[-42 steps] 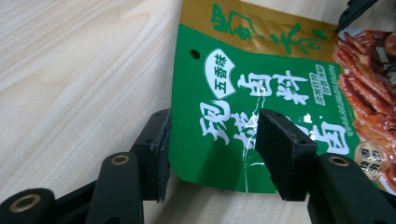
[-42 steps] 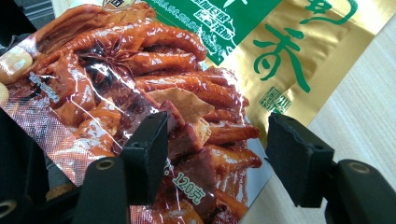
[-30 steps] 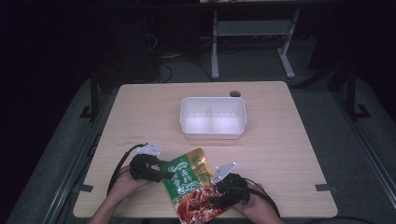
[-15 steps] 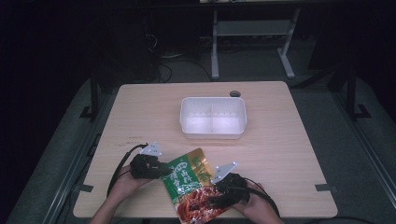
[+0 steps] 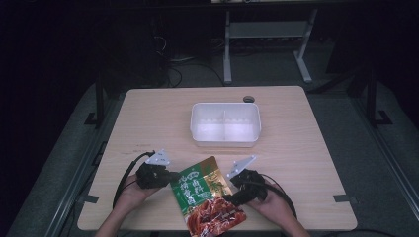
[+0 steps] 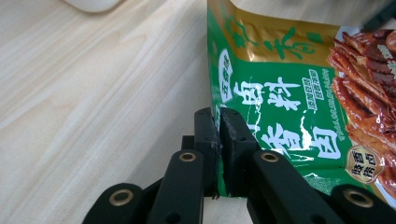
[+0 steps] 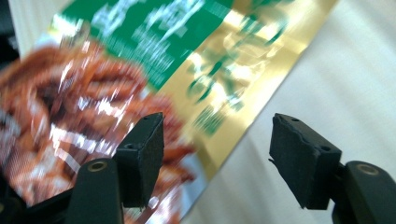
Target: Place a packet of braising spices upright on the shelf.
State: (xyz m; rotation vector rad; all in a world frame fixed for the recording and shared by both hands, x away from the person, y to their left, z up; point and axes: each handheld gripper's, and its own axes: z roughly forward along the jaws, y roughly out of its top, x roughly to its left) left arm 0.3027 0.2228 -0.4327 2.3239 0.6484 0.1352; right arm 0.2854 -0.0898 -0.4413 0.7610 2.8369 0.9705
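On the wooden table (image 5: pixel 148 118), the left gripper (image 6: pixel 217 135) has just clamped the left edge of the snack bag (image 5: pixel 207 195). The right gripper (image 7: pixel 217 154) stands wide apart, released. Moving the bag to the white tray (image 5: pixel 225 140) seems left.

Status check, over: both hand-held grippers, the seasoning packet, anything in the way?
Left hand-held gripper just closed on the packet edge. Right hand-held gripper open, jaws astride the opposite edge. White tray stands beyond, apart; nothing in the way.

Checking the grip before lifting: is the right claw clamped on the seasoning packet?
No: the right claw stands wide open, its edge of the seasoning packet between unpressed pads.
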